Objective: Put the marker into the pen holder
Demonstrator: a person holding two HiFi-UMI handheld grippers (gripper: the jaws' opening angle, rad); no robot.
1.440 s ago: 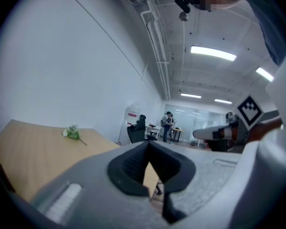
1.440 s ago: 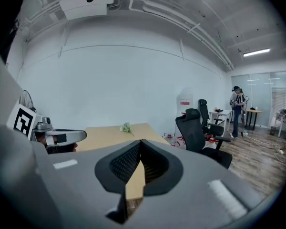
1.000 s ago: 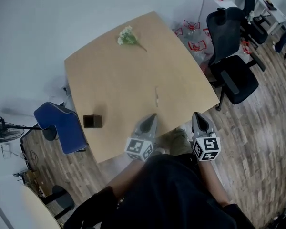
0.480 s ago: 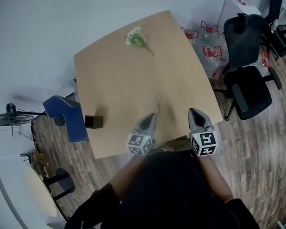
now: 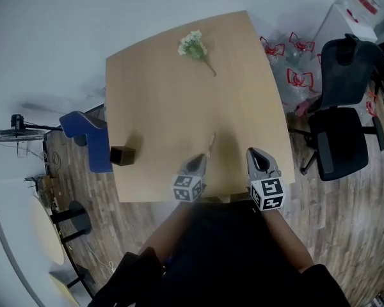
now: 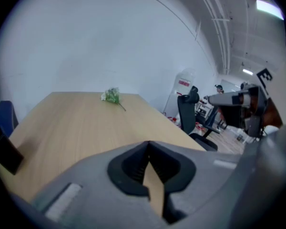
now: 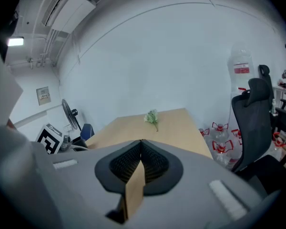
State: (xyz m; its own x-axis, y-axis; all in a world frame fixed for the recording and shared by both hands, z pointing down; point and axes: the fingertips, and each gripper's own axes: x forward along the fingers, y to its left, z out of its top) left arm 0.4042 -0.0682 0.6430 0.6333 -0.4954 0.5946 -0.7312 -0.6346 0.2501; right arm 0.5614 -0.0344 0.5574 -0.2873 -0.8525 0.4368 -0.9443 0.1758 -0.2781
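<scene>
Left gripper (image 5: 202, 158): jaws closed tip to tip, nothing between them. It hovered low over the near edge of the light wooden counter (image 5: 160, 101), pointing forward and down.

Right gripper (image 5: 254, 151): jaws likewise together and empty, level with the left one and nearer the counter's right corner.

Slim pale marker (image 5: 210, 144): lay flat on the counter just ahead of the left gripper's tip, its length running roughly away from the person. Untouched.

Small dark brown square pen holder (image 5: 122, 155): stood near the counter's left edge, well apart from the marker, on the left gripper's side. I could not see into its mouth.

Farther off were a green-and-white flower sprig (image 5: 193, 45) at the far end of the counter, a blue chair (image 5: 89, 139) beside the holder's edge and a black office chair (image 5: 342, 107) to the right.

Judgement: the step in hand was the reach for the marker, and the left gripper was better placed for it.

- The jaws would need to open before descending, since closed tips would only shove the marker along.
- They should straddle the barrel crosswise, near its middle, with the pads close to the wood because the marker lay so low.
- A mid-barrel hold should make it easier to tip the marker upright over the holder.
</scene>
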